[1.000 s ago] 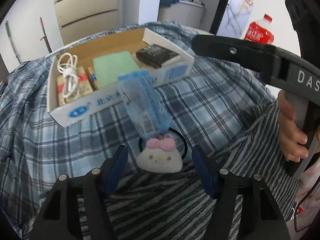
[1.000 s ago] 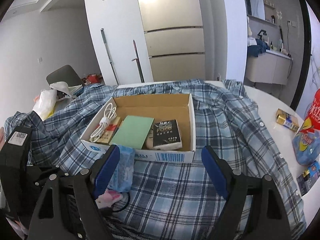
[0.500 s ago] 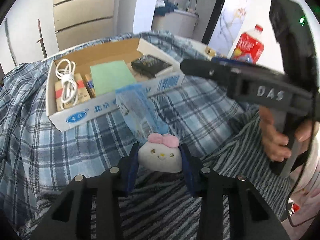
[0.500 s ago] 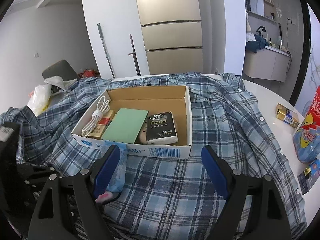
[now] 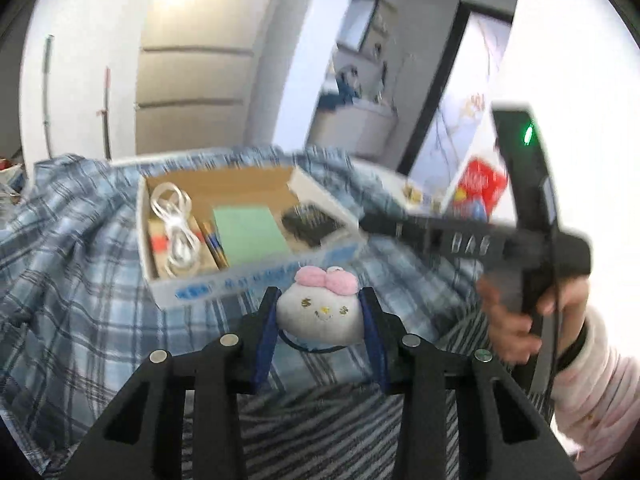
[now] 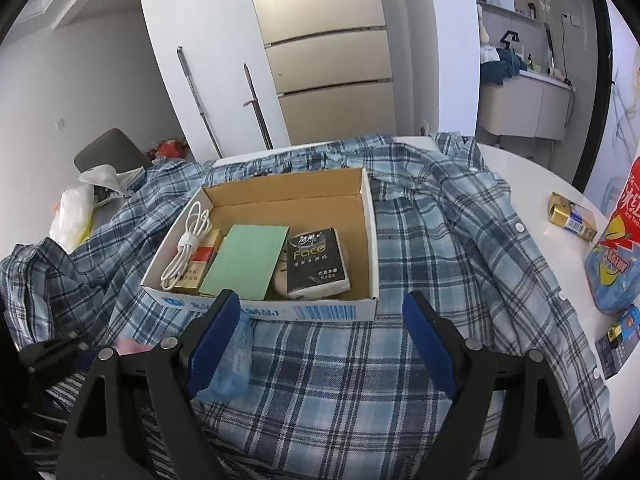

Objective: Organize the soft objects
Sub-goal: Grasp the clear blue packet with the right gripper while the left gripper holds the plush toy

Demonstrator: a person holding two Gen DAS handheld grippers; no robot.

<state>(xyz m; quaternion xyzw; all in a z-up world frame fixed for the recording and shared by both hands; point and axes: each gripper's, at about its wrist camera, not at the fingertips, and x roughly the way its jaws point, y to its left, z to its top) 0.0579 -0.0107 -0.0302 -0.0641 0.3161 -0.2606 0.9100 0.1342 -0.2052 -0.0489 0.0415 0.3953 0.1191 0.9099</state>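
My left gripper (image 5: 320, 316) is shut on a small white plush toy (image 5: 320, 312) with a pink bow and holds it lifted, just in front of the cardboard box (image 5: 256, 280). A dark loop hangs under the toy. In the right wrist view my right gripper (image 6: 320, 332) is open and empty, in front of the same box (image 6: 368, 216). The box holds a white cable (image 6: 188, 248), a green pad (image 6: 244, 260) and a black tissue pack (image 6: 316, 260). A blue plastic bag (image 6: 232, 360) lies by my right gripper's left finger.
A blue plaid shirt (image 6: 460, 240) covers the white table (image 6: 520, 176). A striped cloth (image 5: 340, 436) lies at the near edge. A red bottle (image 6: 624, 232), a gold packet (image 6: 572, 216) and small packs stand at the right. A chair with bags (image 6: 96, 176) is at the left.
My left gripper has closed on the plush toy and lifted it toward the box, leaving the blue bag behind. My right gripper has moved slightly closer to the box, still open.
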